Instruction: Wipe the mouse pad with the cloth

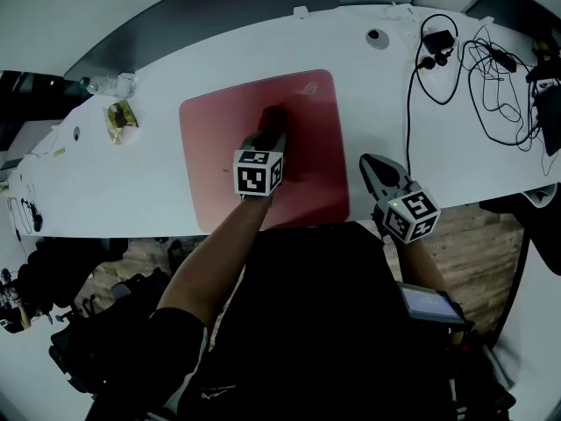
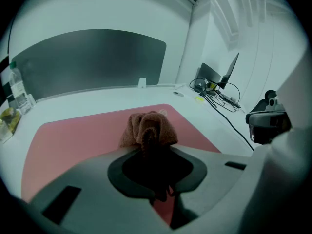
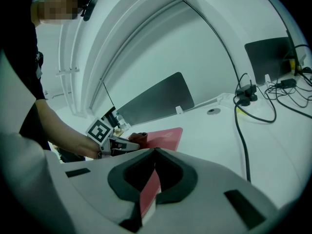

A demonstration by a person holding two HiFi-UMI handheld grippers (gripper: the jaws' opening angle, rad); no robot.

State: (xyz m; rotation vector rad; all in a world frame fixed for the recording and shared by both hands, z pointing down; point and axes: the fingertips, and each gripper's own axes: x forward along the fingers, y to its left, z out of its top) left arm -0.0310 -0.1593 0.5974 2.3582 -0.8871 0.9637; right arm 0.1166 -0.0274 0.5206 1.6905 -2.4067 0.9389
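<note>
Resting flat on the white table (image 1: pixel 131 178), the red mouse pad (image 1: pixel 210 147) has its long axis along the table's length, left to right, turned slightly out of square with the table edge. Its logo corner points to the far right. The near edge of the pad lies just beside the table's near edge, and on the right side that edge dips closest to it.

The left claw (image 1: pixel 270 128) is closed on the brown cloth (image 1: pixel 274 112) and holds the bunched wad down on the pad, in the far half and a little right of centre. In the left gripper view the cloth (image 2: pixel 148 128) bulges out past the pinched tips and bare pad (image 2: pixel 73 135) spreads wide to the left of it, narrower to the right.

The right claw (image 1: pixel 368 160) sits just off the pad's right edge, over bare table near the front, with its tips together and nothing held (image 3: pixel 156 152).

Open white surface runs between the pad and the black cables (image 1: pixel 491 77) tangled far to the right. To the left, a yellowish wrapper (image 1: pixel 121 117) and a clear bottle (image 1: pixel 105 84) stand well apart from the pad. A dark panel (image 2: pixel 92 57) rises behind the table's far edge.
</note>
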